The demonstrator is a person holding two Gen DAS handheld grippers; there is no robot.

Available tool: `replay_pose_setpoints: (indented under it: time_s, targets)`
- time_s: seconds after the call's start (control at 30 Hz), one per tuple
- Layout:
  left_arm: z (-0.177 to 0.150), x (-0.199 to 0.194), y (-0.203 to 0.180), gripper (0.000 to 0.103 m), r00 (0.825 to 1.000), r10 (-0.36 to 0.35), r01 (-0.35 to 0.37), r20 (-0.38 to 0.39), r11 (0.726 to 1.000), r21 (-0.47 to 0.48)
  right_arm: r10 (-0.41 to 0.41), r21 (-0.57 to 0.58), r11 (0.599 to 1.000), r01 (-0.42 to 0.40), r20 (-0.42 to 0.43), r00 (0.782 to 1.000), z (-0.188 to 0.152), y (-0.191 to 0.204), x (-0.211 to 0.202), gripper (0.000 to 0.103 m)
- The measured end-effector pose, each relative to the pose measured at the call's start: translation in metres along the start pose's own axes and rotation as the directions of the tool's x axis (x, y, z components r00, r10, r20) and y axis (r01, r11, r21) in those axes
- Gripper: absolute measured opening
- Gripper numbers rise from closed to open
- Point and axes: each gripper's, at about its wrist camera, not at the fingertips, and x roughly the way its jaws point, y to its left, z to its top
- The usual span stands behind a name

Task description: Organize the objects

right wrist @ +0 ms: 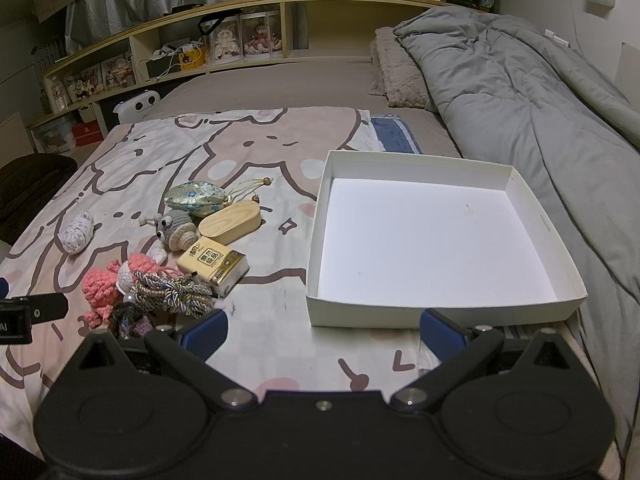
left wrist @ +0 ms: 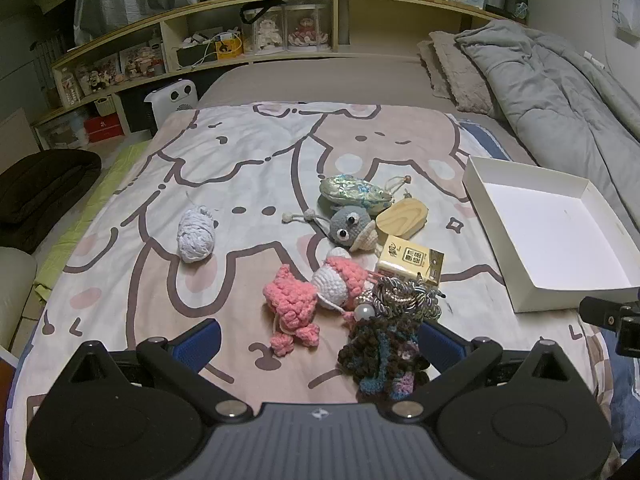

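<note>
Several small things are lying in a cluster on the cartoon-print blanket covering the bed, all left of the white box. Farthest left of the box, a white yarn ball is sitting alone. Nearer it, a pink crochet toy, a grey crochet snail, a brocade pouch, a wooden case and a tissue pack are crowding together. The box itself is holding nothing. Left tongs are gaping wide over a dark crochet piece; right tongs are gaping wide just before the box's near wall.
</note>
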Motion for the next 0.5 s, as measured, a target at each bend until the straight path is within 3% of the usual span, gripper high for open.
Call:
replay_pose_setpoints:
  time_s: [0.5]
  targets:
    - [-0.0017,0.0020,-0.0017,0.103,1.000,0.001,-0.001,-0.002,1.000,0.001,0.000,0.000,1.000,0.000,-0.003,1.000,0.0008,0.0001,-0.0003,0.103]
